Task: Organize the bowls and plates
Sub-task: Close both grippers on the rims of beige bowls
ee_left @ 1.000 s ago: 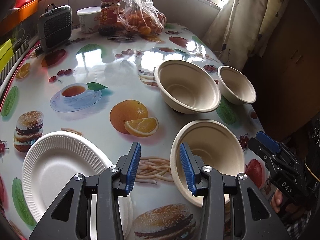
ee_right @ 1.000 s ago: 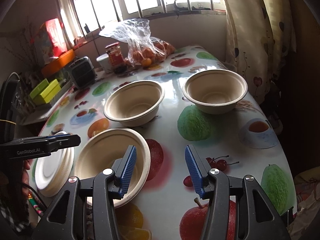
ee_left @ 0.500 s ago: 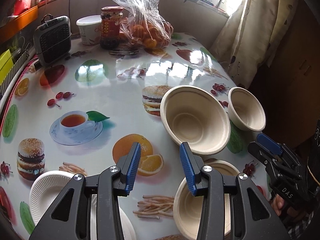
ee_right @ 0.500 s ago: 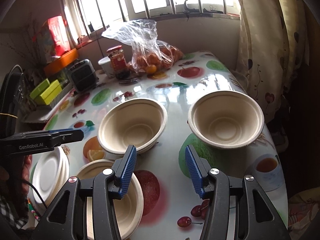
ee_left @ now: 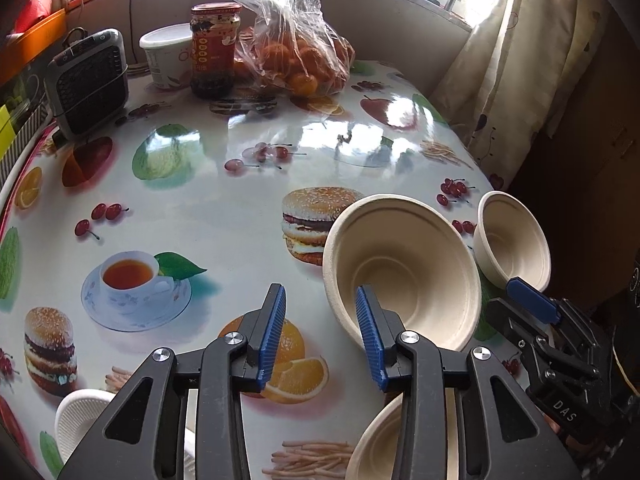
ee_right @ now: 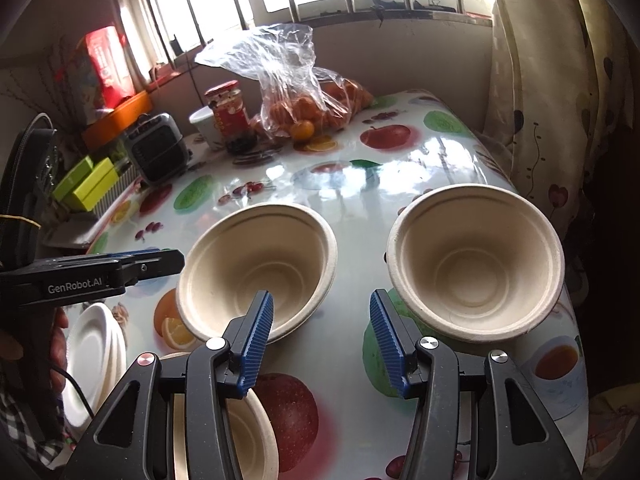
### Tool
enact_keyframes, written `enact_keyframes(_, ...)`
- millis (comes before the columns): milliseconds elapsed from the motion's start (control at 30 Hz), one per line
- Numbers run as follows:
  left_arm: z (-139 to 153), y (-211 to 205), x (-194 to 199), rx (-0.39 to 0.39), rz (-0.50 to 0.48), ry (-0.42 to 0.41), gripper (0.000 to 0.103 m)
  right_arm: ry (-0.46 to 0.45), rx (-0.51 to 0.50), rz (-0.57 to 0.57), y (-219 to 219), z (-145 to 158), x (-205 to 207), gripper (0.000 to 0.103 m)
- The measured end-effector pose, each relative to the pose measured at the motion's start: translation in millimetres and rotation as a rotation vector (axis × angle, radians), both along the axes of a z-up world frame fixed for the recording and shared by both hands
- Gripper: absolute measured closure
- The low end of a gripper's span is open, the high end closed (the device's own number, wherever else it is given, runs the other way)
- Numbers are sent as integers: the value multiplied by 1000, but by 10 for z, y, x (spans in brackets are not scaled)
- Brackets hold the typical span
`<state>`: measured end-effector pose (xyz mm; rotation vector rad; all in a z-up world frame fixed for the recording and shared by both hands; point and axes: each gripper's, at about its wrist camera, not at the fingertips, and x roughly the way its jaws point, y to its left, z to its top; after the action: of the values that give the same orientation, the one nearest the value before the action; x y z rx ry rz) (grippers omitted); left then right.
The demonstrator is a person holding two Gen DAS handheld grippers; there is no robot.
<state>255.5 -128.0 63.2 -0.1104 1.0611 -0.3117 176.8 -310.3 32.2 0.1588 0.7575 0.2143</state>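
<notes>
My left gripper (ee_left: 320, 340) hangs over the table (ee_left: 240, 216) with its blue pads spread wide and nothing between them; my right gripper (ee_right: 322, 340) is the same, parted and empty, held above the cloth.

Ahead of the left gripper and a little to its right sits the middle bowl (ee_left: 404, 268), upright on the table, its near rim just past the tip of my right-hand pad (ee_left: 370, 340); beyond it, further right, stands the far bowl (ee_left: 512, 240), close beside the first, though whether their rims touch I cannot tell. Below that same pad, tucked under the tool's body, lies the near bowl (ee_left: 376, 444), only its rim showing; down at the lower left of the tool is the stack of white plates (ee_left: 80, 412), mostly cut off by the frame.

From the right gripper, the middle bowl (ee_right: 258, 268) lies ahead to the left, its near rim behind my left pad (ee_right: 258, 340); the far bowl (ee_right: 476, 260) lies ahead to the right, just beyond the right pad, apart from the middle one with bare cloth between. The near bowl (ee_right: 256, 440) sits under the left arm of this tool; the plates (ee_right: 94, 356) lie well off to the left, with my left gripper (ee_right: 160, 262) above them.

At the far end of the table stand a bag of oranges (ee_left: 296, 52), a red-labelled jar (ee_left: 214, 52), a white tub (ee_left: 166, 56) and a small grey heater (ee_left: 90, 80).
</notes>
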Motion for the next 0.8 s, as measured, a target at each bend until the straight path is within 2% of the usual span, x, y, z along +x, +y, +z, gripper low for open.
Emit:
enact_keyframes(167,-49,-30,93,-3,-4,13,72,8,8,4,15,-38,69,62)
enact_keyframes(300,-80,-49,127,-9,-6,21,74,9,18,8,16,-51,107,64)
enact_keyframes(433,-115,-58,153,-18,-8,33,77,17,19,12,21,-67,149,72)
enact_keyframes(567,-137,-79,163,-20,-14,40,79,27,26,10,26,-91,170,74)
enact_keyframes(800,-140,-122,169,-17,-26,40,85,36,36,14,20,-118,188,83)
